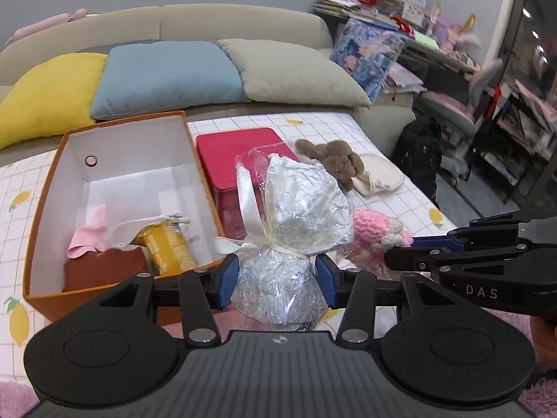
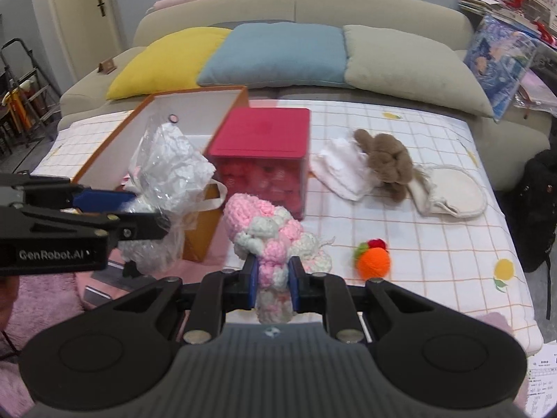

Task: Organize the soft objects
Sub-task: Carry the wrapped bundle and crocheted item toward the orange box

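Left tongs pinch a crinkly cellophane bundle at lower centre; right tongs clamp a pink-and-white knitted toy. Beyond, a lemon-print checked surface fronts a cushioned sofa. Only the right view shows an orange yarn ball.

The bag hides part of the red box; the brown cloth and can sit half-hidden in the orange box.
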Motion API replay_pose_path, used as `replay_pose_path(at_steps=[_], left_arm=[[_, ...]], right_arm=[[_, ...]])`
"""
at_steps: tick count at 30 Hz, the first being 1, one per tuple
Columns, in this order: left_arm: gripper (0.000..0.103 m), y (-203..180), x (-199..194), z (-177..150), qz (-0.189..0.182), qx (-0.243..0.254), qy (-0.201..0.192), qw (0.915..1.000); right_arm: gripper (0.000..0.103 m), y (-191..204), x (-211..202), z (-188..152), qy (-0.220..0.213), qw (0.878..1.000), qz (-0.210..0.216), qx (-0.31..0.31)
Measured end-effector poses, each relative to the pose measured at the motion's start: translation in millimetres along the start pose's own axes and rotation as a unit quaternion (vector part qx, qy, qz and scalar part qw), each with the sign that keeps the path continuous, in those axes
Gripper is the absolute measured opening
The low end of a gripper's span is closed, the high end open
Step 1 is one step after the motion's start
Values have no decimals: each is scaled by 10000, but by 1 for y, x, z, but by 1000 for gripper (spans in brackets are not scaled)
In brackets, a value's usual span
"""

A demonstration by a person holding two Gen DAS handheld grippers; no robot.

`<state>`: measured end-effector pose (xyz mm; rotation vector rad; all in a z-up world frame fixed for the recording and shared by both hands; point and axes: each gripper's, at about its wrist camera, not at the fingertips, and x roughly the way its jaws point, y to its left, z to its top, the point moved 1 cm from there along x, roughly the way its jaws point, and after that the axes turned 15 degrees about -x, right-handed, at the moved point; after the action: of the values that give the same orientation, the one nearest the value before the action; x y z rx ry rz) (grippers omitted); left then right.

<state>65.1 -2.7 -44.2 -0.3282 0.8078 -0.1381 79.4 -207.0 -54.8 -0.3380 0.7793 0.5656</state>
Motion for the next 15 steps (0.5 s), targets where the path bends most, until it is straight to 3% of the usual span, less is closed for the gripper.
replay_pose_path(at_steps=[8, 15], left_arm=[[55, 26, -21, 17, -56, -445, -357, 9984], [55, 62, -31, 34, 332, -772, -724, 9938]], right_arm=[[16, 16, -9, 36, -269, 9995, 168, -75], [16, 26, -6, 82, -679, 9970, 368, -72]])
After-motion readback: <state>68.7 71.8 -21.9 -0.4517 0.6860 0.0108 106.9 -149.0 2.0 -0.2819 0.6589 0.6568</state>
